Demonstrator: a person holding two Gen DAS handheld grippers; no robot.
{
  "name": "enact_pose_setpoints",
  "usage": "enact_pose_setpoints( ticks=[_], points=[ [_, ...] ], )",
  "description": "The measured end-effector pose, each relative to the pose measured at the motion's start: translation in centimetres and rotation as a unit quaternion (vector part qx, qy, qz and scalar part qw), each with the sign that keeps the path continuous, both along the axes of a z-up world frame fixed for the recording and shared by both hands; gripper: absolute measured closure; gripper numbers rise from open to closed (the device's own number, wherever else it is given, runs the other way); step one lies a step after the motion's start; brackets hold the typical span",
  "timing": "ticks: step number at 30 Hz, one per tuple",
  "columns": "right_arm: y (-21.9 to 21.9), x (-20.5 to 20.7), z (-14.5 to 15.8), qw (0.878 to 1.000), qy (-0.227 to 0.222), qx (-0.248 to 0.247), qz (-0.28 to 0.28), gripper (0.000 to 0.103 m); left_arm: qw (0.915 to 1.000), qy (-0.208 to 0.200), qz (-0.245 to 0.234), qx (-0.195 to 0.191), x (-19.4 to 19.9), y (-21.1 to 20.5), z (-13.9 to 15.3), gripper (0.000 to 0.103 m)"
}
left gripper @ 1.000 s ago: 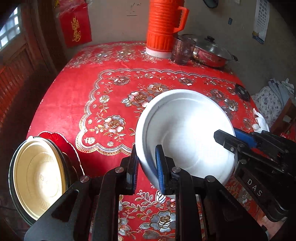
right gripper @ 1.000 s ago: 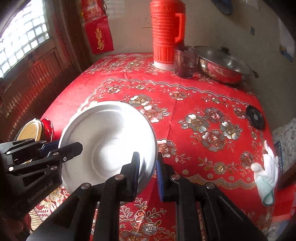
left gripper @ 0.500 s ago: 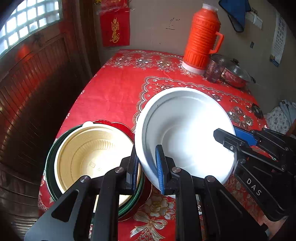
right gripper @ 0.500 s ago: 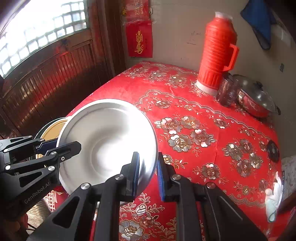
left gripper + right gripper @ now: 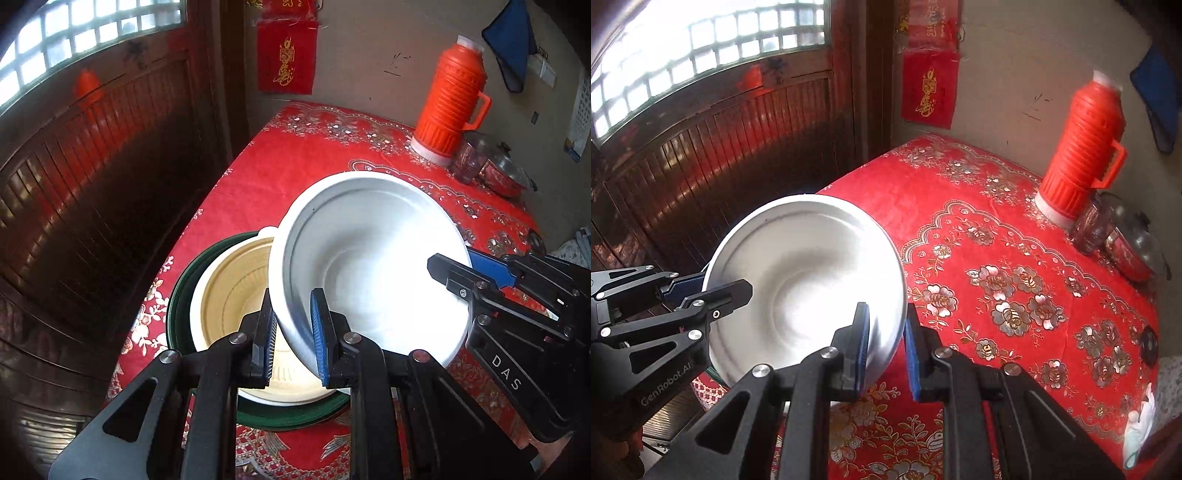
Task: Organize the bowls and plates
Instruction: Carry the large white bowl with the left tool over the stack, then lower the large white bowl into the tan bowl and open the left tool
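we carry the wide white plastic bowl (image 5: pixel 373 266) by opposite rims so it stays steady. left of it, partly beneath its edge, sits the cream bowl nested in a dark green plate (image 5: pixel 221 299), likely our stacking spot. the left tongs (image 5: pixel 291 332) pinch its near rim; the right tongs (image 5: pixel 886 347) clamp the far rim.

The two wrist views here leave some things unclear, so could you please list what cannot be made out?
- Left wrist view: the cream bowl's right part, hidden behind the white bowl; the green dish under it shows only its rim.
- Right wrist view: the same stack is almost wholly hidden behind the white bowl.
- Both views: the lidded pot behind the glass cup is small and blurred.
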State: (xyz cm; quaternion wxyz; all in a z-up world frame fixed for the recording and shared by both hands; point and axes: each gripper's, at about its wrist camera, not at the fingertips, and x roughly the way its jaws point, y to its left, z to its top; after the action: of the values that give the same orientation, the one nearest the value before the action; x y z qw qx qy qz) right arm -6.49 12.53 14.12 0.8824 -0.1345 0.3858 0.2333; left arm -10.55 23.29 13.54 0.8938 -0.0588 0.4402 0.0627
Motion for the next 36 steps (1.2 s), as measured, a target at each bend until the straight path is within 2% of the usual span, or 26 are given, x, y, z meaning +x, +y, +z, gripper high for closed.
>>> enact_pose_setpoints(
  ticks=[15, 26, 36],
  points=[
    [4.1, 0.2, -2.8, 0.999, 0.022, -0.034, 0.028, 0.084, 0.9992, 0.031, 0.024, -0.006, 0.0, 2.9, -3.2, 0.086],
    [5.4, 0.6, -4.0, 0.998, 0.029, -0.047, 0.033, 0.084, 0.9986, 0.035, 0.037, 0.014, 0.3, 3.2, -4.4, 0.085],
    [5.7, 0.8, -4.5, 0.998, 0.023, -0.048, 0.028, 0.081, 0.9985, 0.03, 0.044, 0.011, 0.4, 3.5, -4.8, 0.085]
  ],
)
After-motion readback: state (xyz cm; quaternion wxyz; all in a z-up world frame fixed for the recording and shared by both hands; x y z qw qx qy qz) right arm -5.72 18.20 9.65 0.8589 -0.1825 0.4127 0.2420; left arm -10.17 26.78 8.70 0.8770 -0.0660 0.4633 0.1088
